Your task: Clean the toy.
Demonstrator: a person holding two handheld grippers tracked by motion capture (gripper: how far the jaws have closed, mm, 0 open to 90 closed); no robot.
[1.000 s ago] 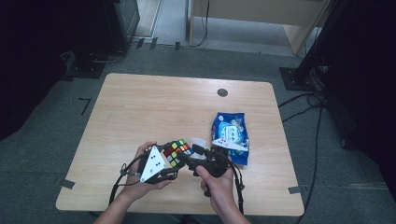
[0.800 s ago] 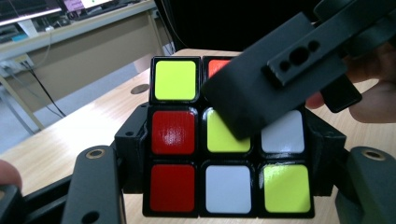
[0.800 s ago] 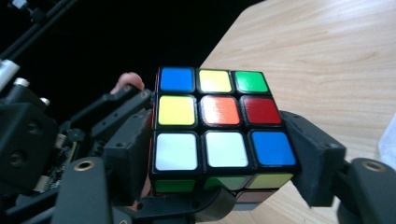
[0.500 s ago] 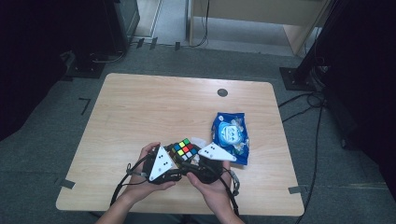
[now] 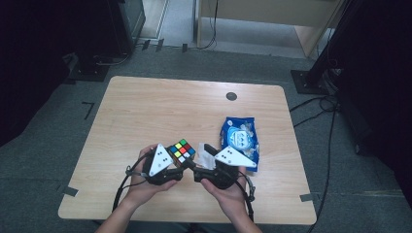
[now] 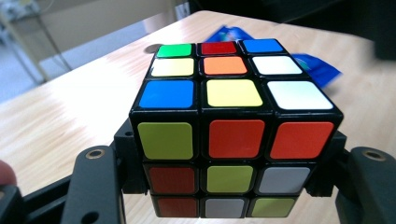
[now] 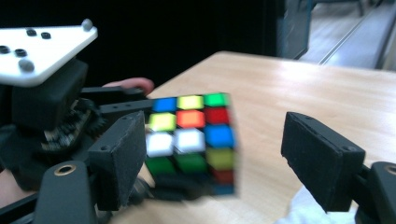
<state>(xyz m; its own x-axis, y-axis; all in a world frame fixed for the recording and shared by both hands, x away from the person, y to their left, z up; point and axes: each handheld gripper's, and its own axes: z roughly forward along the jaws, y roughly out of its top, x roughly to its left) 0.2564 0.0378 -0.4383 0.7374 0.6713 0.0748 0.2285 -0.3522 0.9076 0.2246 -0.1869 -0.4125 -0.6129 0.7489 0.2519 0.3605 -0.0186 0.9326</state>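
Above the wooden table (image 5: 145, 111), left gripper (image 5: 176, 167) clamps the cube (image 5: 181, 150); right gripper (image 5: 200, 162), jaws apart, could knock it loose closing off-centre.

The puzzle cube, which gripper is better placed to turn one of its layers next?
Probably the right gripper: its jaws stand open on either side of the cube without pressing it, free to close and twist. The left gripper is shut on the cube's lower layers, steadying it.
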